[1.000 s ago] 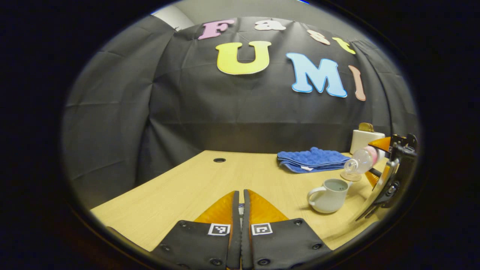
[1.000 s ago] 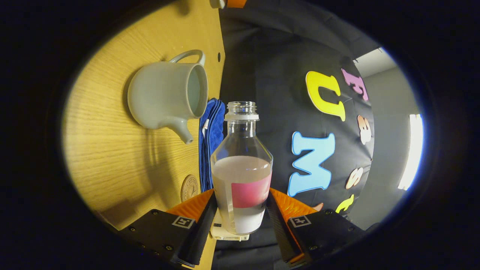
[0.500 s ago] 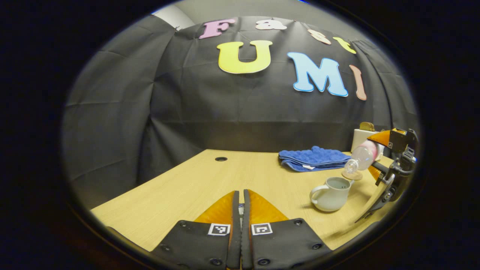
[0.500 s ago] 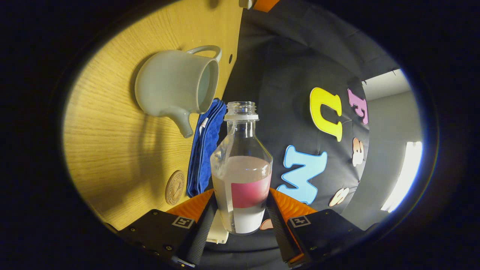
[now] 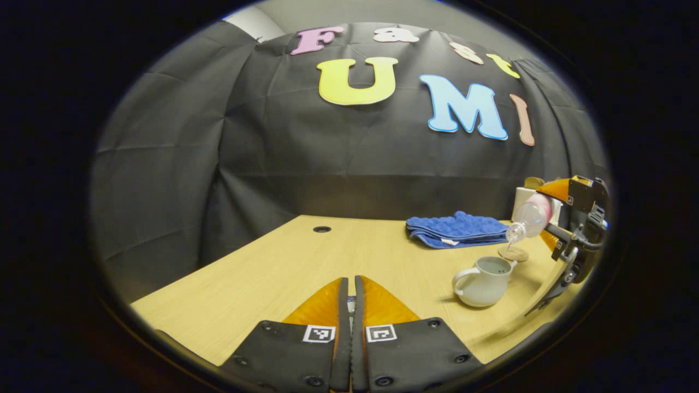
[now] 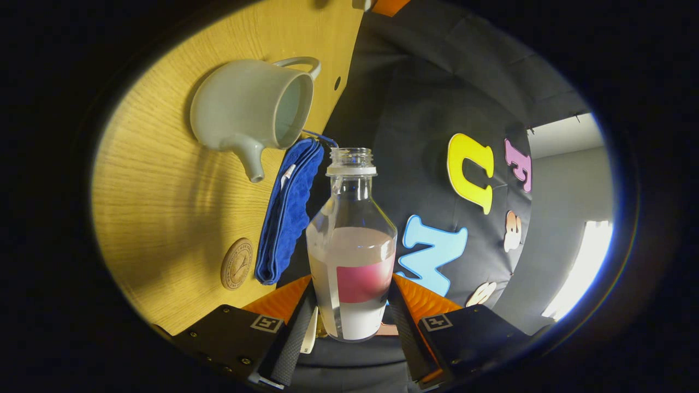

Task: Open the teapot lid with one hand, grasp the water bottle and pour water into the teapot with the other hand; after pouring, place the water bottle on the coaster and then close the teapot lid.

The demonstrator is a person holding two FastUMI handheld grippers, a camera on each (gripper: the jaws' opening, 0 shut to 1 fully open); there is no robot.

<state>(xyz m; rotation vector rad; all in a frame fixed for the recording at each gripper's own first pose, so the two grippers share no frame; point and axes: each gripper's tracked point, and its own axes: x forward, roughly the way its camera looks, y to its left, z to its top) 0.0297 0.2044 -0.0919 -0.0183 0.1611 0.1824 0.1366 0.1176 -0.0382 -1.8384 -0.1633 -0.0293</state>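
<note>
Between R gripper [image 6: 349,311] fingers: water bottle [image 6: 352,245] clamped, tilted, mouth just above lidless teapot [image 5: 483,281]. Coaster [image 5: 512,254] bare behind teapot, beside blue cloth [image 5: 456,231]. L gripper [image 5: 349,297] fingers pressed together w/ small item barely visible between; table [image 5: 284,273] ahead open.

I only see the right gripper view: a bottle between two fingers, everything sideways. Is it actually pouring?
Observer: In the left gripper view the bottle tilts mouth-down over the teapot; a thin trickle seems to fall in.
Operator: Where's the other gripper?
Observer: The left gripper hangs low over the table's near edge, apart from the teapot.
Operator: Is it holding the lid?
Observer: Its fingers are nearly together with something small between them; I cannot tell what.
</note>
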